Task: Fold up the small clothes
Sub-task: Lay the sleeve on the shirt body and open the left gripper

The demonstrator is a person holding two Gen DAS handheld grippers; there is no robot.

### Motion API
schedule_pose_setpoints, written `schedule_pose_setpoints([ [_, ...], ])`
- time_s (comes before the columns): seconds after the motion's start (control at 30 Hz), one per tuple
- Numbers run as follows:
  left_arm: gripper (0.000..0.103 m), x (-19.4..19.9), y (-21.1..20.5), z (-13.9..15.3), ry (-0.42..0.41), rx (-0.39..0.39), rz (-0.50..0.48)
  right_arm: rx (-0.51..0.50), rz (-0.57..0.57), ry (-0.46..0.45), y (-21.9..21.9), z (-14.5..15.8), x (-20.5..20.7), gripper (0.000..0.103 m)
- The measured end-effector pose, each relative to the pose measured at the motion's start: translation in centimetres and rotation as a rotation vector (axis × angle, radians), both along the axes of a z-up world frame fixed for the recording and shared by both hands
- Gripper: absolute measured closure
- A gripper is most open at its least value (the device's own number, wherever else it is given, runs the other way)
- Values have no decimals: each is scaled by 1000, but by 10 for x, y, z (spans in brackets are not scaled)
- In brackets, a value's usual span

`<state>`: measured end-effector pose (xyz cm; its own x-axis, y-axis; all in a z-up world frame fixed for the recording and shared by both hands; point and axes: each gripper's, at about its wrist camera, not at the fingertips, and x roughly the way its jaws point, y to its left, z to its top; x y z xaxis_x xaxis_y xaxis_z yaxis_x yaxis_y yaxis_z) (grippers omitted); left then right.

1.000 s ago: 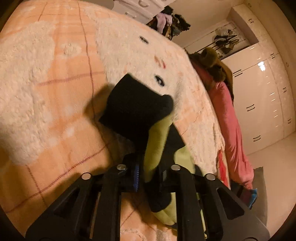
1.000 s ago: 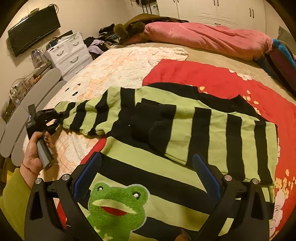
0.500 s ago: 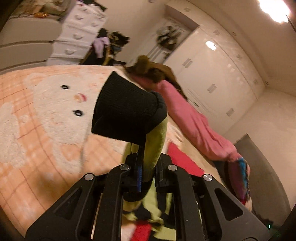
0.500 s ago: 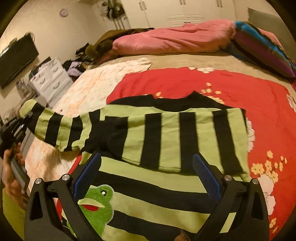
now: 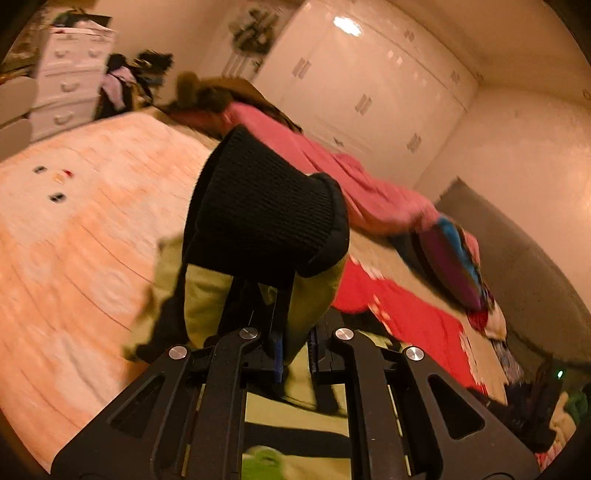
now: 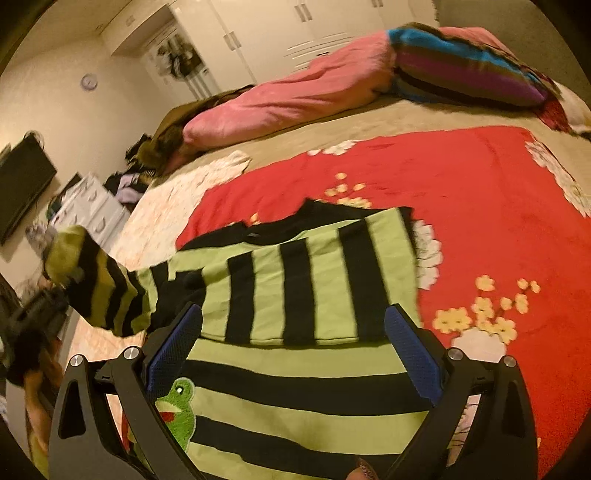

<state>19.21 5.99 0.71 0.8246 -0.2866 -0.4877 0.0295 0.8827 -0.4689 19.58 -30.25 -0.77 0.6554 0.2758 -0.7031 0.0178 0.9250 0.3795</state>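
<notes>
Over bed (image 6: 369,122), sleeve (image 5: 266,221) seemingly between fingers (image 5: 277,354).

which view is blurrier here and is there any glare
Left wrist view: heavier motion smear across the peach blanket, though the black cuff in the left gripper stays fairly sharp; ceiling-light glare on the white wardrobe. Right wrist view: mild blur on the striped sweater, strongest at the lifted sleeve; warm light, fisheye bending.
</notes>
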Motion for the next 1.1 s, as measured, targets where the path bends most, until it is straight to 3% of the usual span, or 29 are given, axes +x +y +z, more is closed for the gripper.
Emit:
schedule_pose_setpoints([
  [0.4, 99, 39, -126, -60, 197, 113, -159, 66, -143, 10, -66, -8, -13, 4],
  [0.43, 97, 41, -135, -68, 222, 109, -175, 68, -147, 12, -68, -8, -13, 4],
  [0.5, 84, 46, -148, -83, 293, 84, -231, 62, -157, 18, -71, -10, -14, 4],
  [0.53, 70, 49, -156, -94, 339, 66, -268, 49, -161, 19, -71, -10, -15, 4],
  [0.57, 68, 49, -160, -100, 350, 63, -279, 40, -161, 18, -71, -10, -16, 4],
  [0.63, 65, 44, -162, -105, 338, 68, -299, 31, -162, 17, -71, -9, -16, 4],
  [0.73, 46, 35, -157, -103, 309, 13, -346, 21, -163, 12, -72, -10, -16, 4],
  [0.83, 46, 25, -147, -88, 255, 27, -339, 32, -158, 32, -70, -17, -14, 4],
  [0.97, 46, 11, -115, -66, 171, 70, -203, 35, -125, 53, -60, -27, -10, 4],
  [1.1, 43, 5, -78, -57, 108, 143, -31, 103, -71, 93, -43, -40, -1, 4],
])
